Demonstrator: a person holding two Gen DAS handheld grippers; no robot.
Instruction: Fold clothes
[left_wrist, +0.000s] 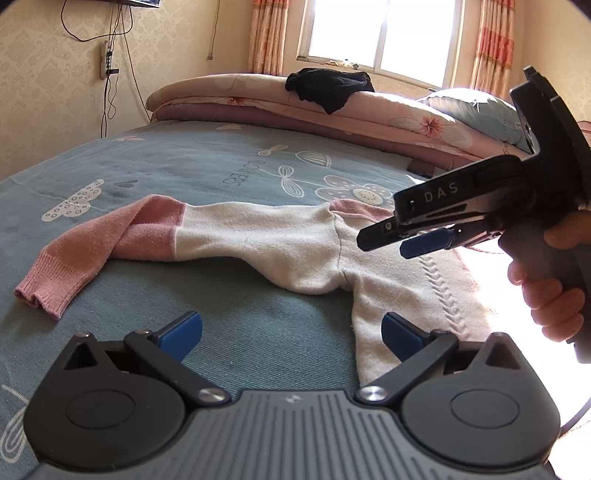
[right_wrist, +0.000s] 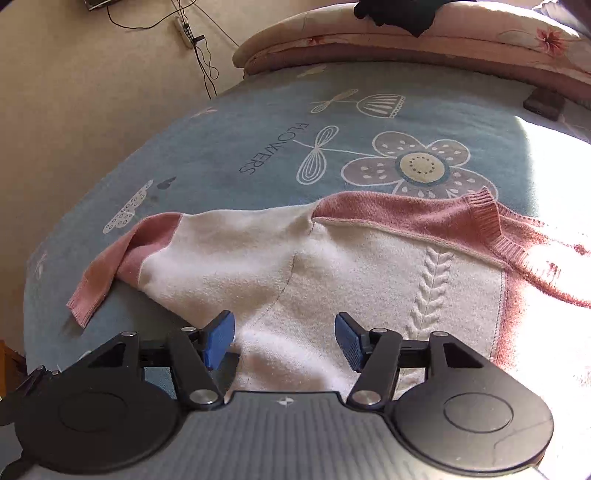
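Both claws stand released with nothing between the blue pads. Left gripper (left_wrist: 291, 334) hangs low over the blanket (left_wrist: 184, 162), jaws spread wide, its right pad just above the lower white hem of the sweater (left_wrist: 295, 251) and its left pad over bare blanket. Right gripper (right_wrist: 284, 339), seen in the left view held in a hand (left_wrist: 554, 291) at the right edge, hovers over the sweater's body with jaws parted, no fabric pinched; whether the pads brush the knit cannot be told. Sweater lies flat across the middle of the bed: white body with a cable stitch (right_wrist: 428, 291) down the front, pink yoke and ribbed collar (right_wrist: 487, 218) toward the far right side, partly washed out by sun. One sleeve (left_wrist: 110, 243) runs toward the left edge, white then pink, its pink end doubled over itself and the cuff resting on the blanket. A rolled quilt (left_wrist: 258, 107) lies along the far edge, with a dark garment (left_wrist: 328, 86) on top of it.
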